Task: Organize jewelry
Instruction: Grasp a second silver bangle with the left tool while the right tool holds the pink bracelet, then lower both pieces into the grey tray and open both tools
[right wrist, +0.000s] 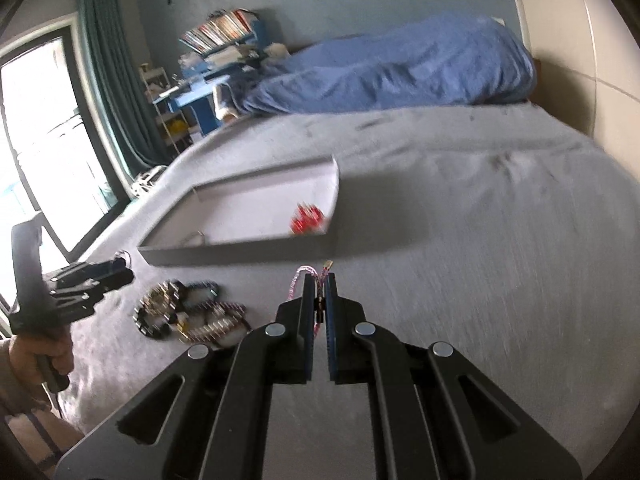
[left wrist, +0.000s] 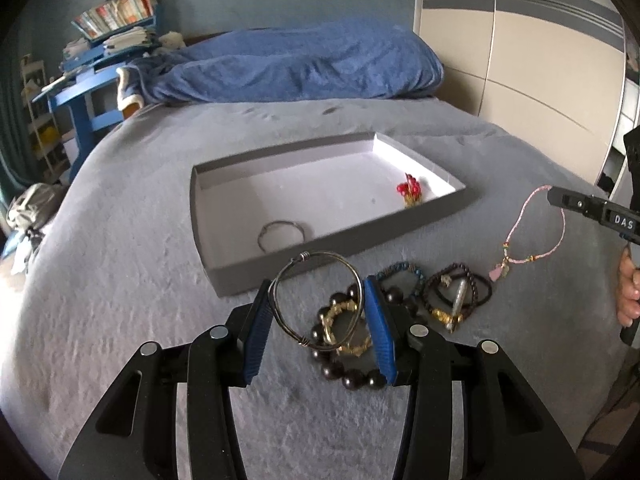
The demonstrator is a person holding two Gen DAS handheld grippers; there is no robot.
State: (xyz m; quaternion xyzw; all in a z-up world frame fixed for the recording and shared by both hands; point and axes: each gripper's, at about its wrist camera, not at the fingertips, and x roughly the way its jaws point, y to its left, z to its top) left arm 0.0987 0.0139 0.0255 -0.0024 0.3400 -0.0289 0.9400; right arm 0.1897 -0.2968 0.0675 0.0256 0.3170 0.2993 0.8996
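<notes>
Grey plush bedspread [left wrist: 120, 280] covers the bed, with a blue pillow at its head and a wardrobe beside it; on the spread sits a shallow grey box lid [left wrist: 256, 272] used as a tray, already holding a thin wire ring [left wrist: 280, 234] near its front wall and a red beaded piece [left wrist: 410, 190] toward its right corner. The left gripper [left wrist: 320, 304] holds a wire bangle [left wrist: 316, 300] across its blue pads, the hoop standing roughly upright and spanning the gap between the fingers, so the grip is by the hoop's width rather than a tight pinch. The tray lies at about 12 o'clock from that gripper, just beyond the fingertips, so the drop calls for a short carry forward over the near wall. Beneath the bangle lie a dark bead bracelet with a gold chain [left wrist: 344, 344], and at 2 o'clock a cluster of further bracelets [left wrist: 452, 296]. The right gripper [right wrist: 319, 280] is clenched on a pink beaded necklace [left wrist: 536, 236], which hangs in a loop below its tip; the tray lies at 11 o'clock from it, somewhat farther off. The left view shows the necklace's whole dangling loop and pendant; the right view, blurred, shows only a short strand pinched between the pads, but confirms the closed jaws.
</notes>
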